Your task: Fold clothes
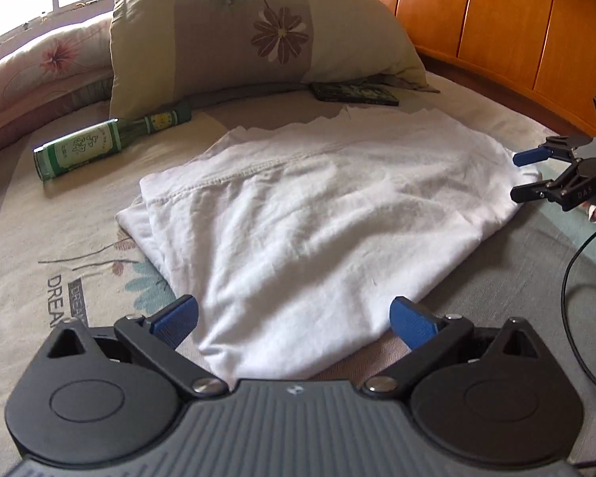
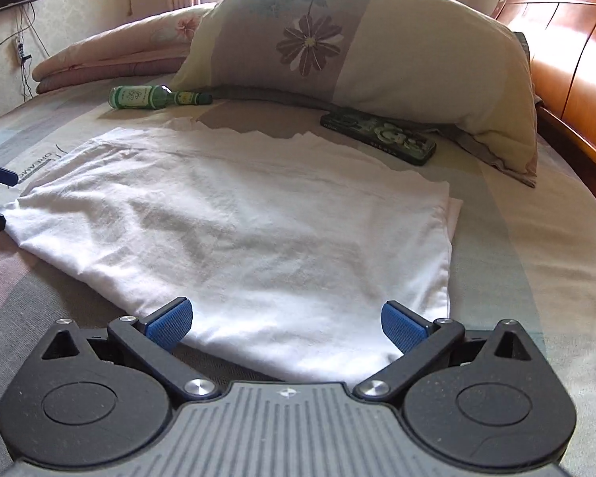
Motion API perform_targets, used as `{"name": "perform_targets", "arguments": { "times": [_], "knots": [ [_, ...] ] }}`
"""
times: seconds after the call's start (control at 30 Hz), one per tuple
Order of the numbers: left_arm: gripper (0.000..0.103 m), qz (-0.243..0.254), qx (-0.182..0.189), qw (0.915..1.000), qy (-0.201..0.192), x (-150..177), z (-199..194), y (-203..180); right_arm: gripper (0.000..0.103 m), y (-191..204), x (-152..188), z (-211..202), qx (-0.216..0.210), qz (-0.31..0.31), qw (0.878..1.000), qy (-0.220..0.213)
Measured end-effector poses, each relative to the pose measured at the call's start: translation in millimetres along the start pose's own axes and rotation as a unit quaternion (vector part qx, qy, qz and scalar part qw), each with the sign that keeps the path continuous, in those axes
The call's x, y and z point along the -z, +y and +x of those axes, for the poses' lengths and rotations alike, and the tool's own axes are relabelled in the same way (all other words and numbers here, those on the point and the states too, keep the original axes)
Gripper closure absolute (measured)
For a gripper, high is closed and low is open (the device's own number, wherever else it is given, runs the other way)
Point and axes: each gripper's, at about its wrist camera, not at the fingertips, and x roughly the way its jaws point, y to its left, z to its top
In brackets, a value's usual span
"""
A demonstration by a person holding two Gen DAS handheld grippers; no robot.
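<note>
On bed: shirt (image 1: pixel 298 214) lies doubled, layered edges showing.
Jaws: left gripper (image 1: pixel 294 320) and right gripper (image 2: pixel 286 320) spread wide, empty.
Progress: partly folded; further folds possibly left.

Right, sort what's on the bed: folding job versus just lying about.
For the job:
white garment
left gripper, open
right gripper, open

Lying about:
green bottle
floral pillow
dark flat case
folded pink quilt
</note>
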Motion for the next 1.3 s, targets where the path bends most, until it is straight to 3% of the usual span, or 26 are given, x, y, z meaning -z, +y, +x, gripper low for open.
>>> {"name": "perform_targets", "arguments": {
  "times": [0.07,0.17,0.27,0.4,0.53,0.7,0.77,0.83,0.93,1.0,1.07,1.13,1.2,1.3],
  "knots": [
    [0.001,-0.006,0.012,0.9999,0.007,-3.2,10.4,-0.6,0.000,-5.0,-0.8,6.1,-0.005,0.015,1.000,0.006],
    [0.001,-0.003,-0.005,0.9982,0.060,8.5,26.1,-2.8,0.000,-22.0,10.4,6.5,0.010,0.025,1.000,0.014],
    [0.001,0.022,-0.004,0.9980,0.059,13.8,13.5,-4.9,0.000,-29.6,8.6,-2.7,0.015,0.024,1.000,0.011],
    [0.001,0.031,0.015,0.9993,0.017,-22.9,9.2,-6.7,0.000,-29.7,-17.1,-1.8,-0.007,0.021,1.000,-0.009],
    [0.001,-0.023,0.045,0.9987,-0.001,-58.6,46.6,9.7,0.000,-42.2,-24.5,17.5,-0.005,0.029,1.000,0.000],
    [0.001,-0.065,-0.022,0.9973,0.025,-43.2,80.1,56.0,0.000,-57.9,-33.7,41.6,-0.003,0.037,0.999,0.011],
    [0.001,-0.063,-0.025,0.9975,0.021,-35.5,70.0,67.8,0.000,-64.2,-37.4,51.3,-0.002,0.041,0.999,0.016],
    [0.002,-0.068,-0.070,0.9942,0.047,-34.3,61.6,71.2,0.000,-71.8,-39.0,55.3,0.003,0.046,0.999,0.022],
    [0.002,-0.063,-0.073,0.9950,0.028,-35.4,37.0,64.9,0.000,-73.7,-34.6,32.7,0.033,0.053,0.998,0.024],
    [0.002,-0.026,-0.073,0.9969,0.012,-40.1,23.4,41.4,0.000,-56.9,-34.7,12.6,0.038,0.020,0.999,0.009],
    [0.002,0.019,-0.071,0.9973,-0.002,-45.1,11.4,13.1,0.000,-25.8,-36.7,-4.2,0.041,-0.052,0.998,-0.009],
    [0.001,0.085,-0.066,0.9942,-0.006,-46.1,5.6,-23.7,0.000,11.4,-35.8,-14.1,0.050,-0.139,0.989,-0.021],
    [0.001,0.174,-0.069,0.9824,-0.005,-39.5,5.5,-70.4,0.000,46.7,-26.8,-13.3,0.055,-0.222,0.973,-0.026],
    [0.001,0.304,-0.093,0.9481,-0.005,-16.7,14.3,-124.6,0.000,91.4,-9.0,-6.1,0.063,-0.328,0.942,-0.029]
  ]
}}
